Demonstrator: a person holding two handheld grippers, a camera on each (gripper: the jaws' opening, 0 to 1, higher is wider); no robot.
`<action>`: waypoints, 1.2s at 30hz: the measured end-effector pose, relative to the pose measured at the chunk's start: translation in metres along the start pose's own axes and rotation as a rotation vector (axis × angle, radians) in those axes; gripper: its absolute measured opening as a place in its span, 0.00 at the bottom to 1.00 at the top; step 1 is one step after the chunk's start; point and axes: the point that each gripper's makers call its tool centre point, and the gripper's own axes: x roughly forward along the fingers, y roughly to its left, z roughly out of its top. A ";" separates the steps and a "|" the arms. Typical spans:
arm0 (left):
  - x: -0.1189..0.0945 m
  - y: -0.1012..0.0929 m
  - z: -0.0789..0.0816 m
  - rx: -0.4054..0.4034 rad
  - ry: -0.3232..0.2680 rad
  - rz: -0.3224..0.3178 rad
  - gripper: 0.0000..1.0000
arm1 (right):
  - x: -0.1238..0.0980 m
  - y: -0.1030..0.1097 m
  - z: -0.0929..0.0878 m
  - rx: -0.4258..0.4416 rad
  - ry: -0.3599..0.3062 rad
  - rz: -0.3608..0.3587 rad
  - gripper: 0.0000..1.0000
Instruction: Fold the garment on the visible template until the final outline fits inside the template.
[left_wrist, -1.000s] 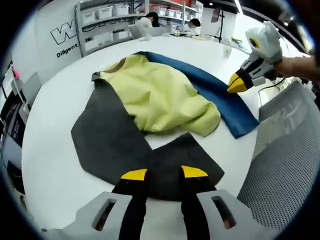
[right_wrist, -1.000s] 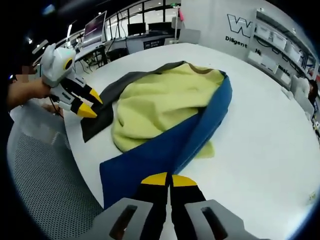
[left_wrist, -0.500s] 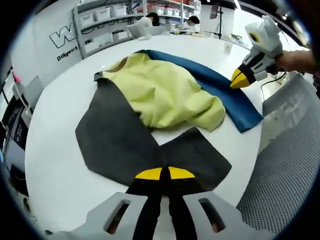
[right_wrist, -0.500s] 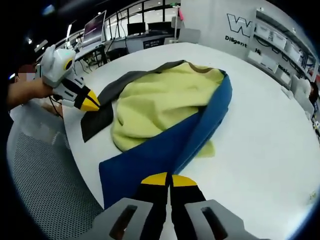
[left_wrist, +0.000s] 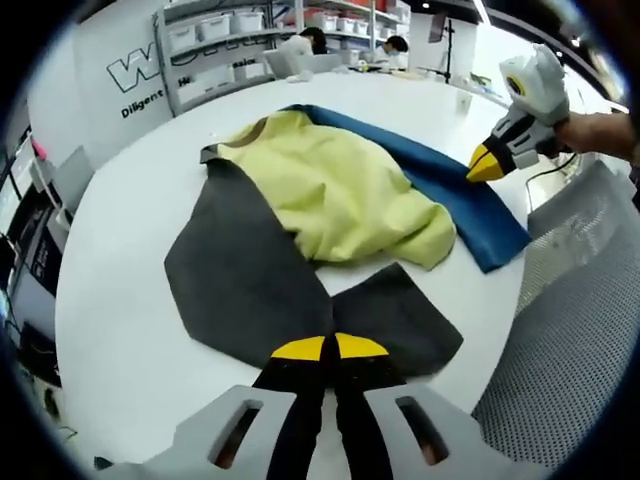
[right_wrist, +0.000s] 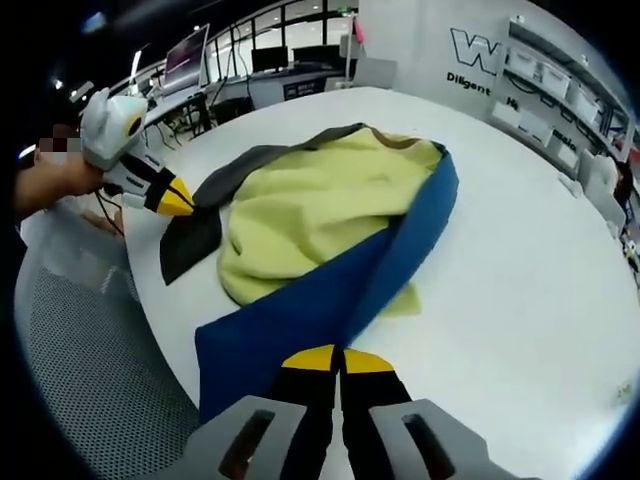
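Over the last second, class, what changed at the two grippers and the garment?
The left gripper closed its jaws at the near edge of the dark grey panel; whether it pinches the cloth is unclear. The right gripper stayed shut at the blue panel. The yellow garment lies as before.

We see a soft, matt yellow cloth garment (left_wrist: 335, 190) with a slightly fuzzy nap, lying on 2 flat matt sheets: a dark grey template (left_wrist: 240, 280) and a blue template (right_wrist: 340, 295). The white table (left_wrist: 110, 300) looks smooth, faintly glossy. The chair (left_wrist: 565, 330) back is grey mesh.
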 end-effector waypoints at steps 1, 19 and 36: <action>-0.001 0.003 0.001 -0.002 -0.002 0.005 0.08 | 0.000 -0.001 0.000 0.000 -0.002 -0.002 0.00; -0.028 0.083 0.046 -0.075 -0.111 0.139 0.08 | -0.018 -0.033 0.029 -0.037 -0.053 -0.067 0.00; -0.060 0.166 0.090 -0.094 -0.194 0.298 0.08 | -0.042 -0.098 0.072 -0.060 -0.125 -0.198 0.00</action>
